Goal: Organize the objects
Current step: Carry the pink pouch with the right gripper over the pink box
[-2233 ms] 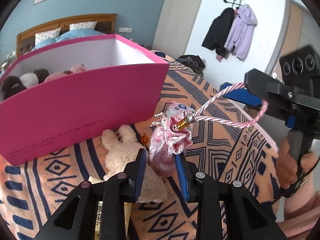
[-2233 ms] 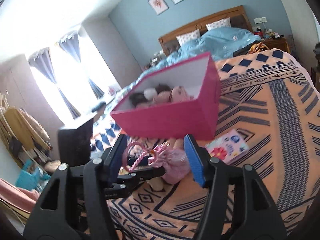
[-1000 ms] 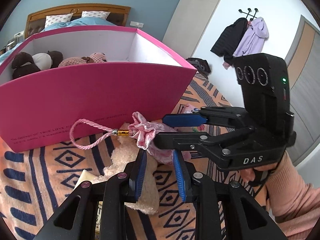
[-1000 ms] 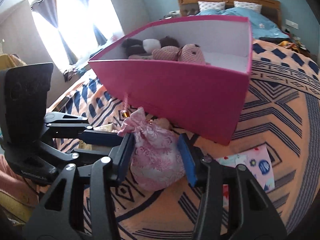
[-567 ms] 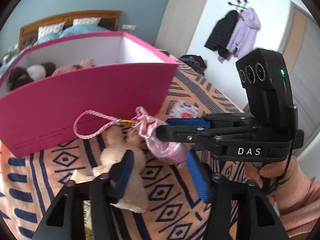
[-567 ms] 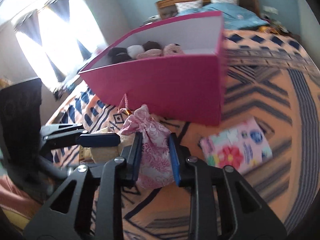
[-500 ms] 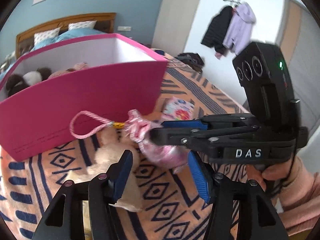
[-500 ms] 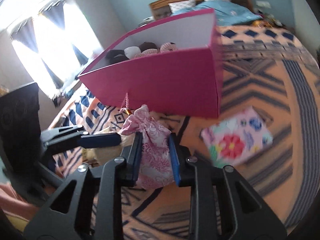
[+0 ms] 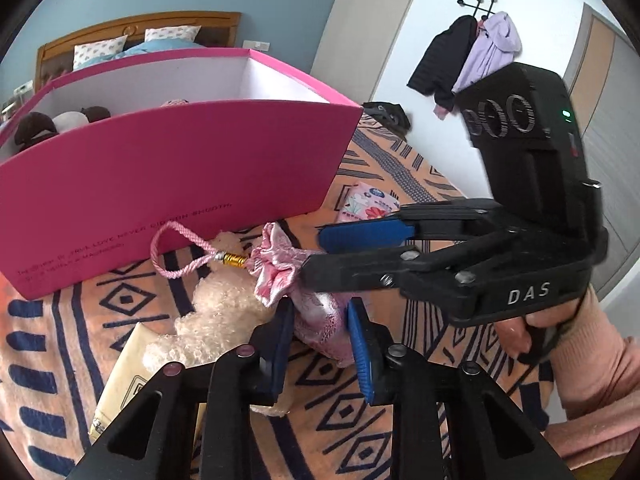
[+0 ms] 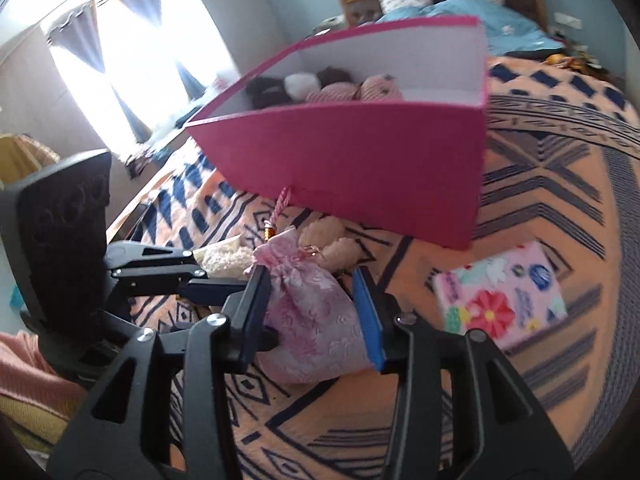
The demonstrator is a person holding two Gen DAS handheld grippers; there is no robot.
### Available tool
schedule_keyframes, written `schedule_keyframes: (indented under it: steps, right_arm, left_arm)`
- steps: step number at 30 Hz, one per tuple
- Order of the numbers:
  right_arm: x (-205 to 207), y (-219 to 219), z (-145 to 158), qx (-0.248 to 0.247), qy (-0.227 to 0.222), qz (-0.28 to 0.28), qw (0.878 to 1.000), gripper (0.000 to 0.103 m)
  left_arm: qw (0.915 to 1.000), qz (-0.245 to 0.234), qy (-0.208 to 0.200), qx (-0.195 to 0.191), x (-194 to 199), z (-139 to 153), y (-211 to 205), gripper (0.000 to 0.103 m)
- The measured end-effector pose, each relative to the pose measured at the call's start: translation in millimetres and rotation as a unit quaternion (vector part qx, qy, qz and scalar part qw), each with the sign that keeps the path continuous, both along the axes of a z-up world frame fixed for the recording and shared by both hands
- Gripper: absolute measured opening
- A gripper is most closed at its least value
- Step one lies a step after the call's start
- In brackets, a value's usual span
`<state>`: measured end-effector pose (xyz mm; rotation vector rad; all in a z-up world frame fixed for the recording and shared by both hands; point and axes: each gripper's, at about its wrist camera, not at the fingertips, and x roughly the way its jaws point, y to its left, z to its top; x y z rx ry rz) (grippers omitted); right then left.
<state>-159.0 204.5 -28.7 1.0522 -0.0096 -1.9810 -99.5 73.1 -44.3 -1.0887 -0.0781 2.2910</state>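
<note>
A pink satin drawstring pouch (image 9: 276, 264) with a gold bead and a looped cord (image 9: 180, 256) hangs just above the patterned bedspread, in front of the pink box (image 9: 180, 184). My left gripper (image 9: 320, 308) is shut on the pouch's lower body. My right gripper (image 9: 316, 254) comes in from the right. In its own view the right gripper (image 10: 309, 280) has the pouch (image 10: 312, 320) between its jaws, which are opening, and the right pad stands slightly off the fabric. The left gripper (image 10: 208, 272) reaches in from the left.
A cream plush toy (image 9: 216, 304) and a beige packet (image 9: 124, 376) lie under the pouch. A floral tissue pack (image 10: 504, 300) lies to the right on the bedspread. Several plush toys (image 10: 320, 88) sit inside the pink box (image 10: 360, 176). A person's hand in a pink sleeve (image 9: 592, 360) holds the right gripper.
Half a second ago the left jaws stood wide and the right gripper pinched the pouch. Now the left gripper has shut on it and the right jaws have spread.
</note>
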Motion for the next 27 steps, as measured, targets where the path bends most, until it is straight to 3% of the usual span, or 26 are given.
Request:
schedule_keyframes:
  steps: [4,6,9,19,27]
  right_arm:
    - [-3,-4,-5,-0.007,-0.010,0.027,1.000,0.043]
    - [3,-4,-2,-0.008,-0.004,0.034,0.999,0.030]
    - [17,-5,6,0.002,0.023,0.025,0.999,0.027]
    - [34,16,62,-0.067,0.070,-0.023,0.995,0.027]
    - [20,21,93,-0.105,0.089,-0.049,0.989,0.027]
  left_arm:
    - [0.9998,-0.004,-0.010,0.016,-2,0,-4,0.026]
    - [0.9998,-0.005,-0.010,0.015,-2,0,-4,0.024]
    - [0.9998,-0.010,-0.006,0.013,0,4,-1,0.024]
    - [0.9972,-0.026,0.069,0.013,14,62,6,0.024]
    - [0.9946,-0.024,0.101,0.003,-8,98,12,0.024]
